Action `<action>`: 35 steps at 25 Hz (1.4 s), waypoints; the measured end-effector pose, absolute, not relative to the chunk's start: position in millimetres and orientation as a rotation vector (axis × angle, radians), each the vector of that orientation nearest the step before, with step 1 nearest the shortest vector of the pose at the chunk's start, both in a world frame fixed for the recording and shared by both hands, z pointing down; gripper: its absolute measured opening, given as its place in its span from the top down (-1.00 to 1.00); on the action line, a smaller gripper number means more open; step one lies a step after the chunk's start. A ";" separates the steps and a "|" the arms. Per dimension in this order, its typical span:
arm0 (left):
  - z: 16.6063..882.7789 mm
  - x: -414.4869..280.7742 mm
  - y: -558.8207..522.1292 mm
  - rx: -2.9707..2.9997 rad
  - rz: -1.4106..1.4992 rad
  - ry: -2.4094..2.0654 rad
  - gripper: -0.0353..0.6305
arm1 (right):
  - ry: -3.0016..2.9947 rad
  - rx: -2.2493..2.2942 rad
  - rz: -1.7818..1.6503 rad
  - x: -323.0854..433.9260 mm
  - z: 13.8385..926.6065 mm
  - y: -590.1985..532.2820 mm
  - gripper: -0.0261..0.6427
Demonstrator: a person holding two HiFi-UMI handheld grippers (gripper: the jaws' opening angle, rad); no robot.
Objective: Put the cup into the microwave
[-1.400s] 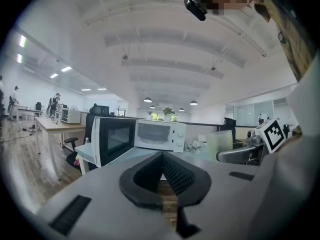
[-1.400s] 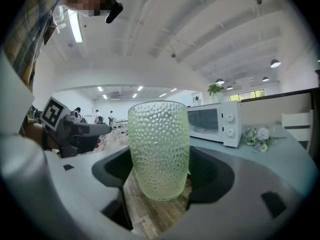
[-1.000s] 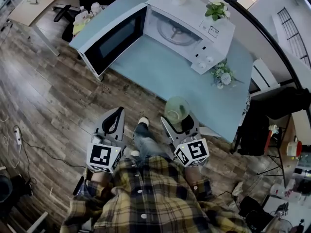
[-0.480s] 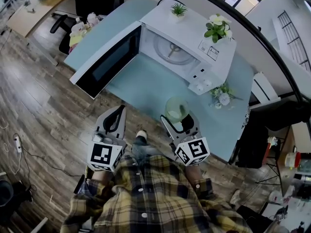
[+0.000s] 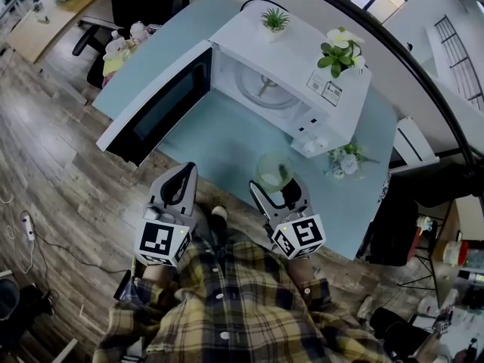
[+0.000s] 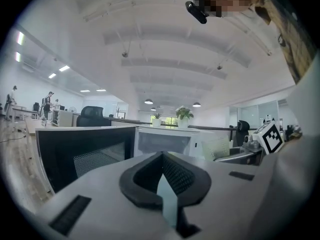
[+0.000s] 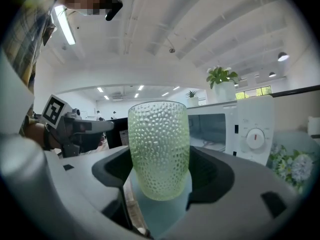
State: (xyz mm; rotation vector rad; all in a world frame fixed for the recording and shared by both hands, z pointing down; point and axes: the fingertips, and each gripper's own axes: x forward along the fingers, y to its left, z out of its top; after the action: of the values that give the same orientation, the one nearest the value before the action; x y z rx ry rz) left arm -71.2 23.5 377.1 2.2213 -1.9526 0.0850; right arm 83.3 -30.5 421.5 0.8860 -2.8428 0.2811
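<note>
The ribbed green glass cup (image 5: 274,171) stands upright between the jaws of my right gripper (image 5: 277,186), which is shut on it above the front edge of the light blue table (image 5: 219,138). In the right gripper view the cup (image 7: 159,144) fills the middle, with the white microwave (image 7: 250,134) behind it to the right. The microwave (image 5: 291,82) stands on the table with its door (image 5: 155,104) swung wide open to the left and the glass turntable showing inside. My left gripper (image 5: 178,186) is shut and holds nothing, left of the cup, over the table's edge.
Two small potted plants (image 5: 274,17) (image 5: 340,51) stand on top of the microwave. A bunch of flowers (image 5: 344,159) lies on the table at the microwave's right corner. Small toys (image 5: 121,44) sit at the table's far left end. A black chair (image 5: 397,218) stands to the right.
The table and microwave have drawn nearer in the head view. Both grippers now sit over the table's front edge instead of the floor. The cup stays held.
</note>
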 end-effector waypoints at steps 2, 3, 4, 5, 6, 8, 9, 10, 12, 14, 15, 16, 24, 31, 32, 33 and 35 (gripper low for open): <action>378.7 -69.8 18.7 2.228 0.103 -1.933 0.93 | -2.836 0.904 0.302 84.5 423.4 -34.2 -0.07; 379.4 -68.4 15.9 2.237 0.114 -1.920 0.93 | -2.832 0.916 0.313 85.3 425.2 -35.6 -0.07; 379.8 -67.0 12.3 2.250 0.123 -1.906 0.93 | -2.826 0.929 0.324 86.1 427.8 -37.0 -0.07; 379.6 -66.1 7.7 2.266 0.131 -1.890 0.93 | -2.820 0.944 0.337 86.5 430.8 -38.4 -0.07; 378.9 -65.7 2.5 2.283 0.138 -1.874 0.93 | -2.814 0.961 0.348 86.6 433.2 -40.1 -0.07; 376.5 -65.1 -9.0 2.317 0.146 -1.843 0.93 | -2.803 0.998 0.365 87.3 434.8 -44.5 -0.07; 374.9 -64.6 -15.3 2.333 0.146 -1.829 0.93 | -2.799 1.017 0.367 88.4 434.1 -47.7 -0.07; 373.0 -64.4 -22.4 2.350 0.143 -1.814 0.92 | -2.794 1.038 0.366 89.5 432.9 -51.9 -0.07; 369.3 -65.2 -39.4 2.389 0.136 -1.777 0.93 | -2.783 1.087 0.360 89.9 430.2 -62.8 -0.07; 367.0 -65.2 -58.1 2.432 0.138 -1.728 0.93 | -2.768 1.141 0.355 88.6 427.4 -74.7 -0.07; 366.5 -64.0 -66.9 2.453 0.141 -1.701 0.92 | -2.759 1.167 0.354 88.3 426.0 -79.9 -0.07; 366.3 -62.2 -75.1 2.473 0.144 -1.672 0.93 | -2.749 1.191 0.353 88.1 424.6 -84.3 -0.07; 369.5 -55.3 -127.0 2.583 0.159 -1.489 0.93 | -2.670 1.322 0.354 77.5 428.7 -114.9 -0.07; 379.0 -59.7 -154.8 2.642 0.151 -1.367 0.93 | -2.623 1.390 0.351 61.4 431.8 -136.6 -0.07; 380.0 -59.9 -158.1 2.649 0.152 -1.353 0.92 | -2.616 1.402 0.352 60.4 432.1 -139.3 -0.07; 381.1 -59.6 -161.0 2.654 0.156 -1.337 0.92 | -2.609 1.415 0.351 59.8 432.1 -142.2 -0.07; 383.0 -58.6 -165.9 2.659 0.167 -1.303 0.92 | -2.595 1.440 0.351 58.8 432.2 -147.5 -0.07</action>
State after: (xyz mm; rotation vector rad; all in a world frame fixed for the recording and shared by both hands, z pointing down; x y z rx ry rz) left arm -58.6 -165.9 383.0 2.6594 -1.3029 0.1667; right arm 58.8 -147.5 432.2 1.4396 -2.5955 0.3506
